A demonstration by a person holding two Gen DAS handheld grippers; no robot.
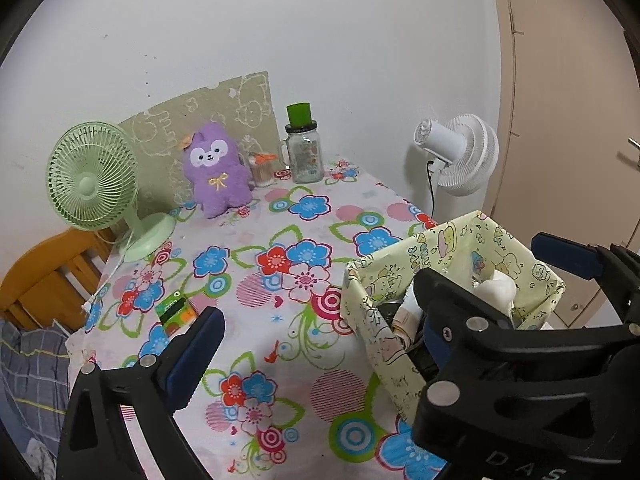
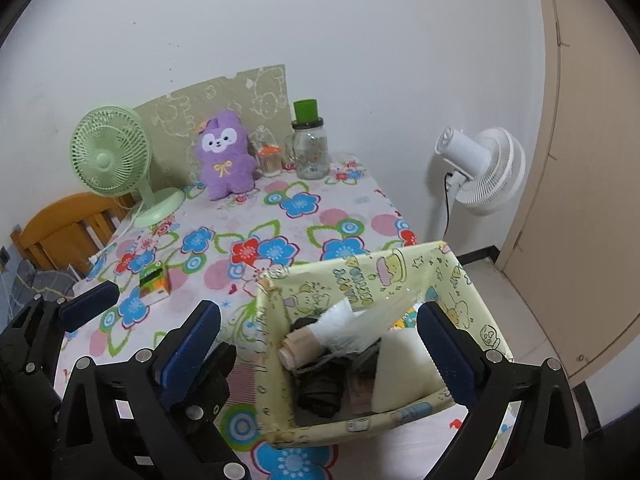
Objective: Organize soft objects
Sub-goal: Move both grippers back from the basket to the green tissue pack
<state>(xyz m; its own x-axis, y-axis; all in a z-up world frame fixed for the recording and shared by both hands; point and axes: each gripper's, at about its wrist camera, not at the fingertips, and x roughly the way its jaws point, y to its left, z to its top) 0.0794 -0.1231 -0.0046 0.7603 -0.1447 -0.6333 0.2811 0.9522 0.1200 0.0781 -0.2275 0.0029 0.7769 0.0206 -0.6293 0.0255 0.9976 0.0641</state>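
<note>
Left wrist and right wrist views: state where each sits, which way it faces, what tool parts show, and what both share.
Left wrist view: on the left tool, looking down across the floral table; both its open fingers show, plus the right tool's finger above the fabric bin.
Right wrist view: on the right tool, open above the bin's socks; the left tool's finger shows at left.
Shared: purple plush, green fan, bottle, white fan.

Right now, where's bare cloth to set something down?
Free: the floral tablecloth middle, bordered by purple plush, green fan, tissue pack and fabric bin. Crowded: back edge by the wall with plush, small jar, bottle; bin is full.
</note>
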